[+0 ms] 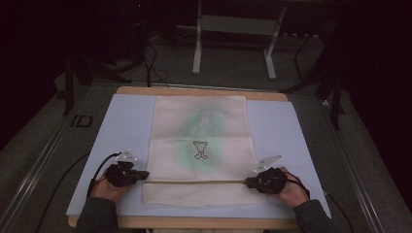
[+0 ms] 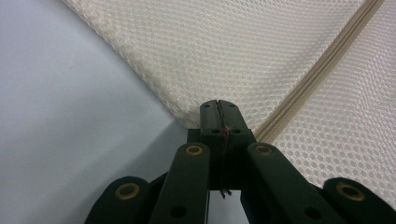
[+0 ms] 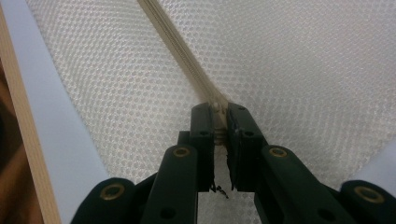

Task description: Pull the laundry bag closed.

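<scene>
High view is showing a mesh bag (image 1: 201,145) lying on the table (image 1: 121,121). Left fingers (image 2: 218,108) are clamping the bag's edge. Right fingers (image 3: 219,112) are clamping its zipper (image 3: 177,51).

Cream mesh bag (image 1: 200,145) (woven zipper tape (image 2: 317,74)), matt blue mat (image 1: 121,126), pale wood table edge (image 3: 25,140).

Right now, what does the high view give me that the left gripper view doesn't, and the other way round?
High view: the whole mesh bag with its goblet print, and the right gripper at the zipper's other end. Left gripper view: the left gripper shut on the bag's edge, fine mesh weave. Both: bag, zipper, pale blue mat.
</scene>
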The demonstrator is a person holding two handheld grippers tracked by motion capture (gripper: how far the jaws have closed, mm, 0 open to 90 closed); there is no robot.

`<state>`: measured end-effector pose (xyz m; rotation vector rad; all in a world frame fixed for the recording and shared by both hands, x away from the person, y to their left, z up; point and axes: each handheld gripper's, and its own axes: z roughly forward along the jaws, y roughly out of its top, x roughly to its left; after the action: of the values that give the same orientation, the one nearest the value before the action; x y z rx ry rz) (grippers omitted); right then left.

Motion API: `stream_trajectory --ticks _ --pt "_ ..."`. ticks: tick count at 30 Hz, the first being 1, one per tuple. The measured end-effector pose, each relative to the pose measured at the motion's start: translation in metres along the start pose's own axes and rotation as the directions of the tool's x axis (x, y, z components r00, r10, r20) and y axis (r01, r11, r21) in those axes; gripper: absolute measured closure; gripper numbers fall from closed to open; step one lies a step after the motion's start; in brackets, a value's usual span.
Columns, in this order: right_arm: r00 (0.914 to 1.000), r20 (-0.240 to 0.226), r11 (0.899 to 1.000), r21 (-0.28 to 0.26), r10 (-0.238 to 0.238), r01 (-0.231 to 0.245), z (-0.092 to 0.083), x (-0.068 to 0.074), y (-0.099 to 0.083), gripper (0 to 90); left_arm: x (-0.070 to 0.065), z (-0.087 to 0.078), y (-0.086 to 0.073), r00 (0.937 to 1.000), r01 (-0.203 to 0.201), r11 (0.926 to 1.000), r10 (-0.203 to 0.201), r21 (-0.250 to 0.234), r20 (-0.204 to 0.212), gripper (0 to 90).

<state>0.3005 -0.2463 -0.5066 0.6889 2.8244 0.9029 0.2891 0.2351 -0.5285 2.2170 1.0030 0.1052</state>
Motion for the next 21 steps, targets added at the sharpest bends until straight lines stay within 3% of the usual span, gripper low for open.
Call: stream_trajectory --ticks 10,15,17,21 --pt "1.0000 -0.001 1.000 0.006 0.005 -0.005 -0.002 -0.004 -0.004 82.3 0.000 0.000 0.000 1.0000 0.001 1.0000 -0.001 -0.001 -0.003 89.8" --pt "0.9993 0.034 0.999 0.030 0.014 -0.015 -0.009 -0.010 -0.011 82.3 0.000 0.000 0.000 1.0000 0.002 1.0000 -0.002 -0.001 0.002 89.7" --pt "0.9985 0.029 0.999 0.006 0.047 -0.047 -0.018 -0.014 -0.021 82.3 0.000 0.000 0.000 1.0000 0.004 1.0000 -0.004 -0.002 0.003 89.7" --pt "0.9986 0.026 0.999 -0.002 0.047 -0.047 -0.020 -0.014 -0.024 82.3 0.000 0.000 0.000 1.0000 0.004 1.0000 -0.004 -0.002 0.000 89.8"
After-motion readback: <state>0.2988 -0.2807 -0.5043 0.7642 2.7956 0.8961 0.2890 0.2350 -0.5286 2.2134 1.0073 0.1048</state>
